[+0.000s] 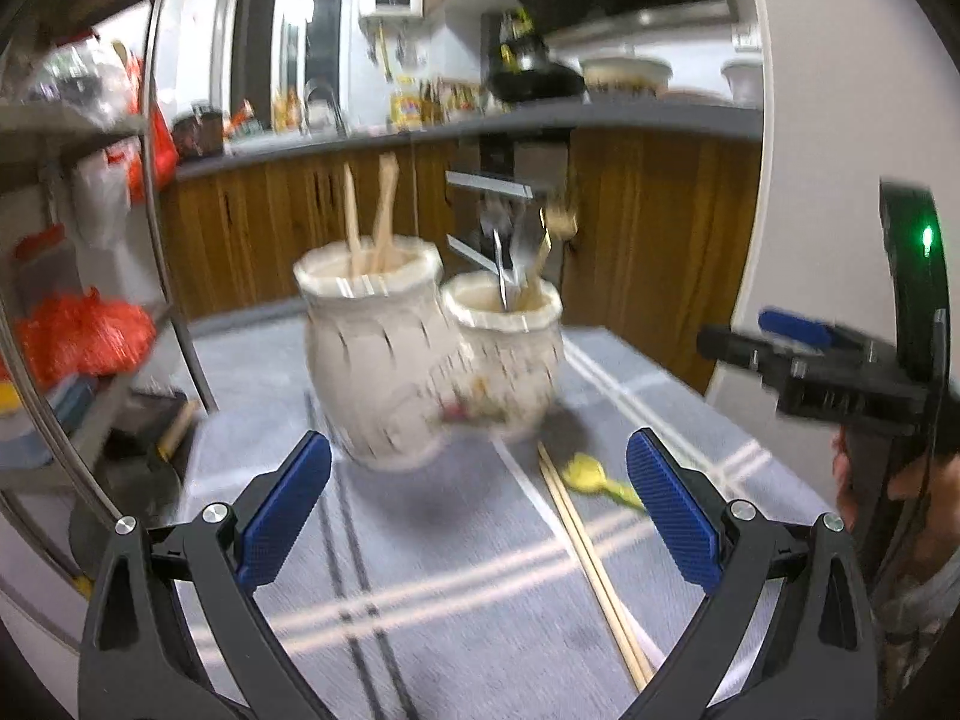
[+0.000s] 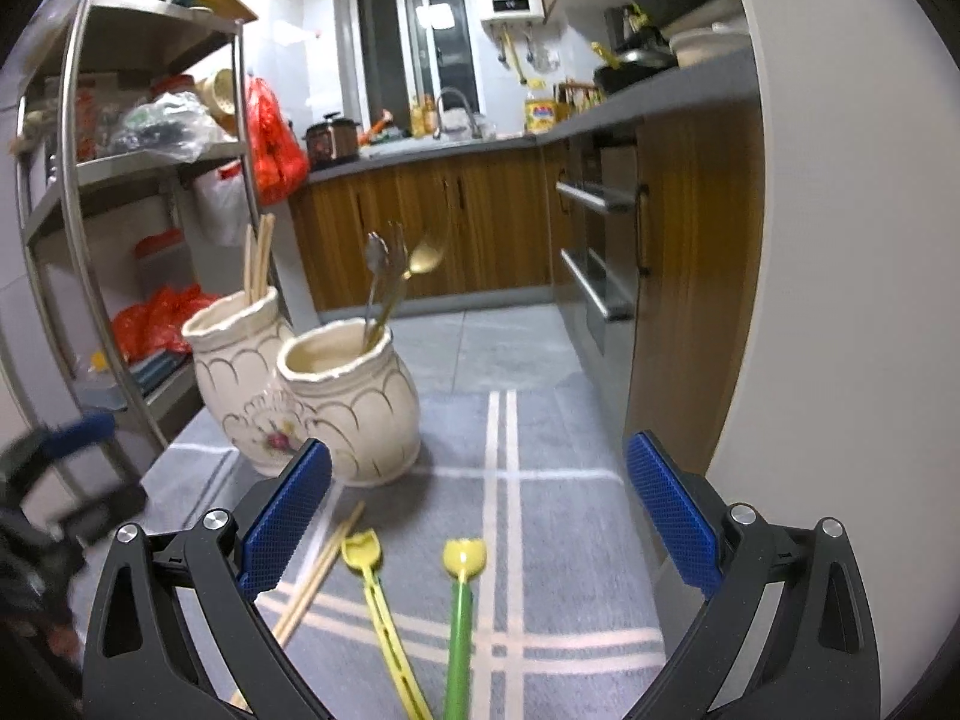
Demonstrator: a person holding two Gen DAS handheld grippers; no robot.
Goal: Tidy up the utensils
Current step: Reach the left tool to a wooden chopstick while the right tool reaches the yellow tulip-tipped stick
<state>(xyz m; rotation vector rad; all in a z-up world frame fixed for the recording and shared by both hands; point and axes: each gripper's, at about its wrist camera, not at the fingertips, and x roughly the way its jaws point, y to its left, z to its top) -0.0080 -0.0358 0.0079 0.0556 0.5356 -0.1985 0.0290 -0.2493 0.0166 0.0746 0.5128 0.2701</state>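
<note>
Two cream ceramic jars stand side by side on a grey striped cloth (image 2: 540,540). The taller jar (image 2: 237,372) (image 1: 372,360) holds wooden chopsticks (image 2: 258,264). The shorter jar (image 2: 354,402) (image 1: 510,354) holds metal utensils and a gold spoon (image 2: 420,258). A pair of chopsticks (image 2: 318,570) (image 1: 594,564), a yellow spoon (image 2: 375,594) (image 1: 594,477) and a green-handled utensil with a yellow head (image 2: 462,600) lie on the cloth. My left gripper (image 1: 480,516) is open and empty in front of the jars. My right gripper (image 2: 480,516) is open and empty above the loose utensils; it also shows in the left wrist view (image 1: 798,336).
A metal shelf rack (image 2: 78,180) with red bags stands left of the table. Wooden kitchen cabinets (image 2: 450,228) and a grey counter run behind. A white wall edge (image 2: 840,300) is on the right. The left wrist view is motion-blurred.
</note>
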